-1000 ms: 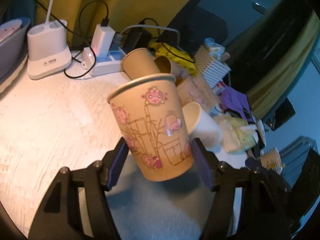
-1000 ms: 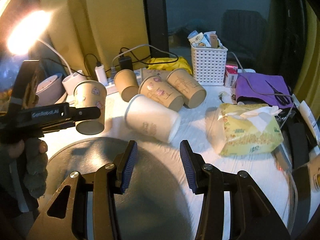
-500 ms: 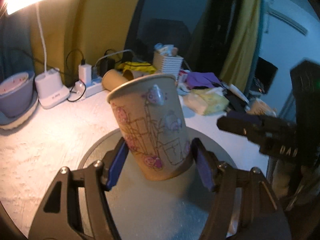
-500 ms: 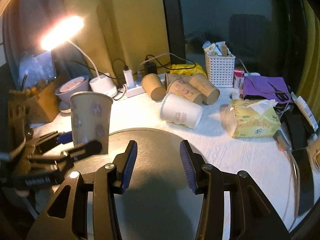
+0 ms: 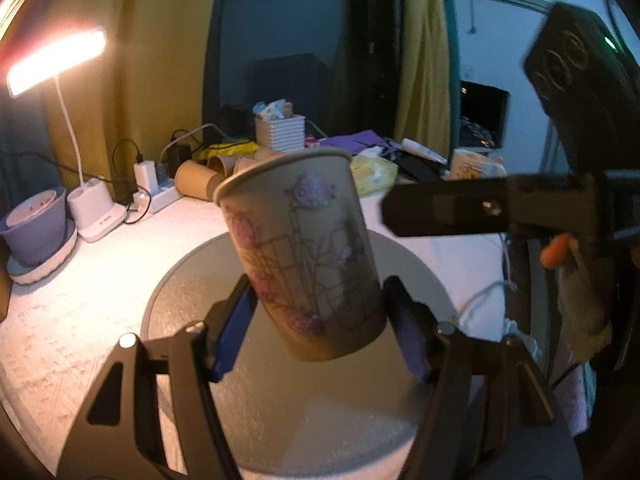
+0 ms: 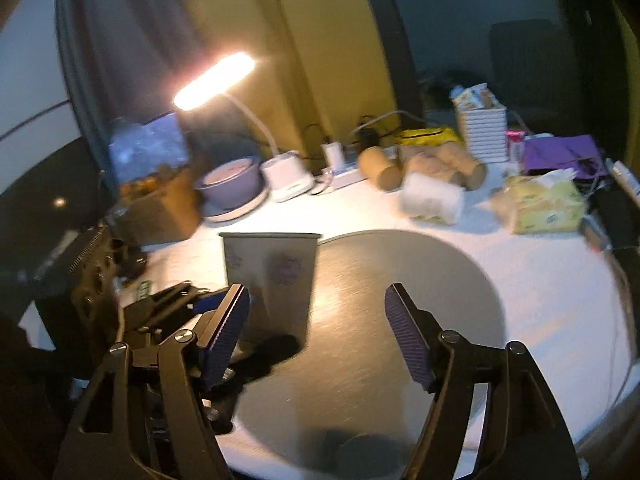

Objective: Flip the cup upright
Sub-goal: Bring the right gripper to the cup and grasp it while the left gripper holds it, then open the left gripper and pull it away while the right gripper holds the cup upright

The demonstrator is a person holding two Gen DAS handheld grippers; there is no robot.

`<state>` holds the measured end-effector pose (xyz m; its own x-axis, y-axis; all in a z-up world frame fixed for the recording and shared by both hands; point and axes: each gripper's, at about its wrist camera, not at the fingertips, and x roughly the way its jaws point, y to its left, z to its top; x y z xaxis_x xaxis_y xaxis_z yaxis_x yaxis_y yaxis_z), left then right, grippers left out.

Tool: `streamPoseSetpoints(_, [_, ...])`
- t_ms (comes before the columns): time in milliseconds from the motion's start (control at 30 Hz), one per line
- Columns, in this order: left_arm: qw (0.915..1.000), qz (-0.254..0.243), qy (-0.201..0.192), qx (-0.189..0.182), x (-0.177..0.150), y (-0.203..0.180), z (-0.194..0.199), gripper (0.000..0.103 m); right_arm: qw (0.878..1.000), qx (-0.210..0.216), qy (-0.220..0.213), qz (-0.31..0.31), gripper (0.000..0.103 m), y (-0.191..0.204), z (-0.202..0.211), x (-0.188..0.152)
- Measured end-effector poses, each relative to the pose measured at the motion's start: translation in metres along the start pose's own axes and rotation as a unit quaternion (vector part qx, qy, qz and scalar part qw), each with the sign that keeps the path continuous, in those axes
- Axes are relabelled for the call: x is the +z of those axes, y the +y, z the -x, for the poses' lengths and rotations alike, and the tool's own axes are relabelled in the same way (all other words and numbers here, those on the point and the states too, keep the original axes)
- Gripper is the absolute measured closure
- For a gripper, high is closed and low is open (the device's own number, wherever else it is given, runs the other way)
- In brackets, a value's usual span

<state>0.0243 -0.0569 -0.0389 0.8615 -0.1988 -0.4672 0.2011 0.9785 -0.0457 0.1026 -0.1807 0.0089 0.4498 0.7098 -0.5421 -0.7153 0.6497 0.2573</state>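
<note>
Cup [image 5: 304,248] mouth-up, clamped between the left gripper [image 5: 320,320] pads over the round mat [image 5: 192,280].
Long axis near vertical, slightly tilted; the right gripper [image 6: 316,336] stands apart and empty, just beside.

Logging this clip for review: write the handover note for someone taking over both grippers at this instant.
Left gripper: shut on the brown paper cup with pink cartoon print, rim up, over the round grey mat; whether its base touches the mat is unclear.
Right gripper: open, empty, over the same mat.
Done: cup is turned upright.
Left: set it down on the mat if it is not down, open the left gripper, withdraw.
Other paper cups lie on their sides at the back of the table.
</note>
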Motion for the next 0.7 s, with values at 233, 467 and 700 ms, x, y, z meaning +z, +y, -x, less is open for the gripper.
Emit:
streamPoseSetpoints(233, [0.9987,-0.049,-0.016,-0.003,-0.016,-0.023,0.016,0.037,0.999,0.047,0.016,-0.009,0.029,0.012,-0.004,-0.011])
streamPoseSetpoints(467, [0.9955,-0.087,-0.038,-0.002,-0.022,-0.039,0.024,0.037,0.996,0.081,0.024,-0.023,0.029,0.011,-0.01,-0.013])
streamPoseSetpoints(700, [0.9943,-0.1,-0.035,-0.012,-0.025,-0.046,0.022,0.037,0.994,0.095,0.023,-0.048,0.029,0.002,-0.012,-0.014])
